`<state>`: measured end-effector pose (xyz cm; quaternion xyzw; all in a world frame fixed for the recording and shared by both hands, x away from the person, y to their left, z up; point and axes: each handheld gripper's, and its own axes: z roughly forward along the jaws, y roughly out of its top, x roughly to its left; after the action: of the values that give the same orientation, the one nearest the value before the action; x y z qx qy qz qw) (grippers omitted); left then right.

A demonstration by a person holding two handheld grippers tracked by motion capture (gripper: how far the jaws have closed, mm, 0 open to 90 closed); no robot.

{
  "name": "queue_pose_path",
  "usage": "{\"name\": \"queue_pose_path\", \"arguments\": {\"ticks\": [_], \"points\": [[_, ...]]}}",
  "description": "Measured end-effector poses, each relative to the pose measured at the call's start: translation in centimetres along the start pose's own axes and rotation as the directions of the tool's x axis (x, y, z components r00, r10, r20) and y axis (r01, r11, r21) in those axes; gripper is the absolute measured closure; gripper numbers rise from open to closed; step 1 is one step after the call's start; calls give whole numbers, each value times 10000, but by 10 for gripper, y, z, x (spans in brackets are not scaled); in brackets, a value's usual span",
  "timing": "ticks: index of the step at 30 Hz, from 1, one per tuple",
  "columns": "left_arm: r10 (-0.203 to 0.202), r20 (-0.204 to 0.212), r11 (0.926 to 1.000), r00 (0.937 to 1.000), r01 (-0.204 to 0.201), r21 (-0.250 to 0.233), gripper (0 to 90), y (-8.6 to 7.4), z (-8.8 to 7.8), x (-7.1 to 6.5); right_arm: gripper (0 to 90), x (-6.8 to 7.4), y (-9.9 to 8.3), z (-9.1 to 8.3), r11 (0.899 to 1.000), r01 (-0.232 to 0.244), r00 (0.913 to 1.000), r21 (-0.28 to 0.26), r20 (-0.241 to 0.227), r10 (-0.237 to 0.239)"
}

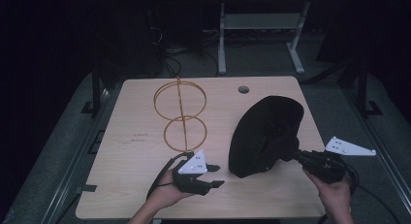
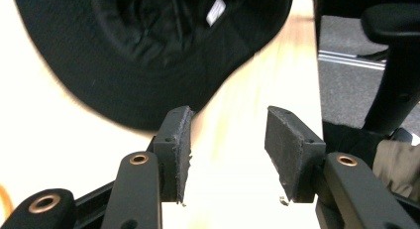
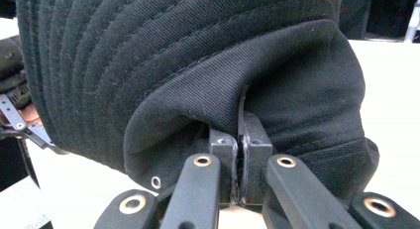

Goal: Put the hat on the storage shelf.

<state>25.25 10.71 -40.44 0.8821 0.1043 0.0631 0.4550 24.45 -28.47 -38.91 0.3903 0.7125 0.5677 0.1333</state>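
Table (image 1: 126, 185): light wood top, round hole near the far edge. Hat (image 1: 265, 136): black stitched cloth, bucket type, held up on edge over the right half of the table with its hollow inside and a white label (image 2: 216, 11) turned toward the left gripper; in the right gripper view the stitched brim and a small metal eyelet (image 3: 156, 182) are visible. Right gripper (image 3: 240, 164): jaws pressed together on a fold of the hat's cloth, carrying its weight; the person's right hand (image 1: 335, 197) holds it at the near right corner. Left gripper (image 2: 228, 154): jaws spread apart, nothing between them, foam pads bare, aimed at the hat's near rim and just short of it. Wire stand (image 1: 180, 115): gold-coloured, two rings on an upright rod, on the table's left-centre, apart from the hat. Progress, as a judgement: the hat is lifted and secured by one claw; a likely second grip by the left claw and any placing, perhaps on the stand, are not yet done.
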Motion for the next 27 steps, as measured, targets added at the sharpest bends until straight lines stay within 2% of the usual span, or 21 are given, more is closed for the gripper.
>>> {"name": "queue_pose_path", "arguments": {"ticks": [3, 11, 14, 15, 16, 20, 24, 27], "points": [[-28, -324, 9998, 9995, 35, 214, 512, -10, -5, 2, 867, 1, 5, 0, 9999, 100, 9999, -19, 32, -100], [-304, -714, 9988, 9970, 331, 368, 496, -28, -14, 9, 867, 2, 20, 2, 9997, 253, 9997, -56, -30, -253], [-692, -937, 9975, 9932, 704, 104, 491, -40, -17, 13, 866, 5, 28, 3, 9996, 231, 9997, -142, -50, -232], [-792, -961, 9966, 9922, 808, 133, 489, -43, -17, 14, 867, 5, 30, 3, 9995, 286, 9996, -124, -47, -287], [-716, -1026, 9967, 9921, 750, 303, 484, -45, -17, 15, 867, 5, 32, 4, 9993, 345, 9994, -117, -46, -345], [-740, -1207, 9956, 9899, 804, 486, 465, -50, -17, 15, 866, 6, 40, 6, 9994, 279, 9996, -187, -57, -280], [-894, -1319, 9951, 9872, 942, 305, 443, -51, -19, 16, 866, 7, 46, 9, 9992, 379, 9993, -99, -60, -380], [-829, -1423, 9955, 9863, 886, 344, 423, -52, -20, 18, 866, 7, 52, 11, 9991, 416, 9991, -6, -93, -416]]}}
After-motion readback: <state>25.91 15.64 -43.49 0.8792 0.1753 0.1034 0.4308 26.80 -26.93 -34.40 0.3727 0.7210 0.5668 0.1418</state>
